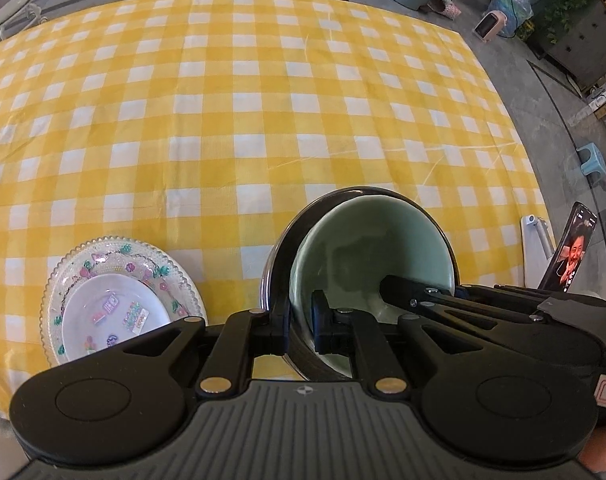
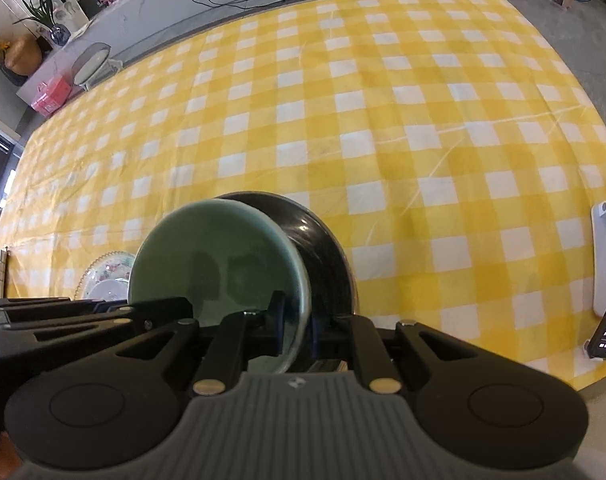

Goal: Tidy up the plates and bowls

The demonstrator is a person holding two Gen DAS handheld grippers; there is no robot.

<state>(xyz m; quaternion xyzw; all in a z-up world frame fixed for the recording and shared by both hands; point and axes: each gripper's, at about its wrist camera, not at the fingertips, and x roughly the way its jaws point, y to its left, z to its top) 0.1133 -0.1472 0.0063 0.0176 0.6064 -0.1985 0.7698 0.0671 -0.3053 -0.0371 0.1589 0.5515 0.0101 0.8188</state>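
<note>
Gripping dark bowl (image 1: 277,256) rim, green bowl (image 2: 219,264) rim between fingers

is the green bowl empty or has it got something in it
Empty: the green bowl shows only bare glazed inside in both wrist views, nested in the black bowl.

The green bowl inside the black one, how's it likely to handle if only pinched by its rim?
The green bowl looks glazed, so probably slippery and breakable. It sits loosely nested in the black bowl, so it may shift or slide. Rim grips from both sides likely steady it.
</note>
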